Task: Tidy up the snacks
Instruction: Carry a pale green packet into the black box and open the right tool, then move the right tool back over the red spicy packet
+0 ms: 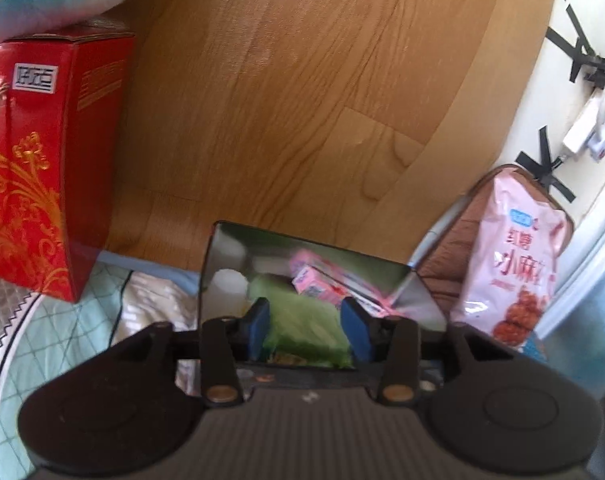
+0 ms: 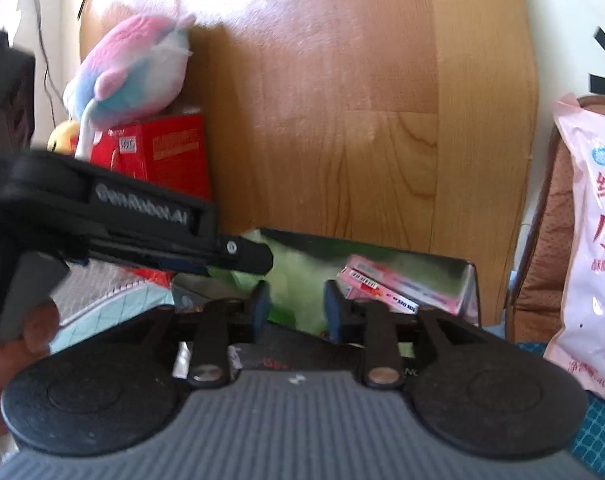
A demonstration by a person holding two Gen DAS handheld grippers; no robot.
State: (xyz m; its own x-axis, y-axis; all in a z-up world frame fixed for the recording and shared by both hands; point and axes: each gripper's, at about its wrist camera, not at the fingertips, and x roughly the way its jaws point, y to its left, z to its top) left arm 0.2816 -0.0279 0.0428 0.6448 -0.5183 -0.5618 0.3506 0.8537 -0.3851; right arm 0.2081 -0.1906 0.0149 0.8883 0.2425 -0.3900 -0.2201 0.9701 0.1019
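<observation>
A shiny metal tin (image 1: 230,256) stands open against the wooden headboard. Inside lie a green snack bag (image 1: 302,316) and pink snack boxes (image 1: 316,282). My left gripper (image 1: 308,330) hovers over the tin with its blue pads apart around the green bag; whether it grips is unclear. In the right wrist view the same tin (image 2: 468,284) holds the green bag (image 2: 294,276) and pink boxes (image 2: 382,286). My right gripper (image 2: 296,312) is open and empty above the tin. The left gripper's finger (image 2: 242,258) reaches over the tin's left edge.
A red gift box (image 1: 50,160) stands at left with a plush toy (image 2: 134,68) on top. A large pink snack bag (image 1: 514,256) leans on a brown cushion (image 1: 454,248) at right. The wooden headboard (image 1: 282,80) stands behind the tin. Quilted bedding (image 1: 82,328) lies below.
</observation>
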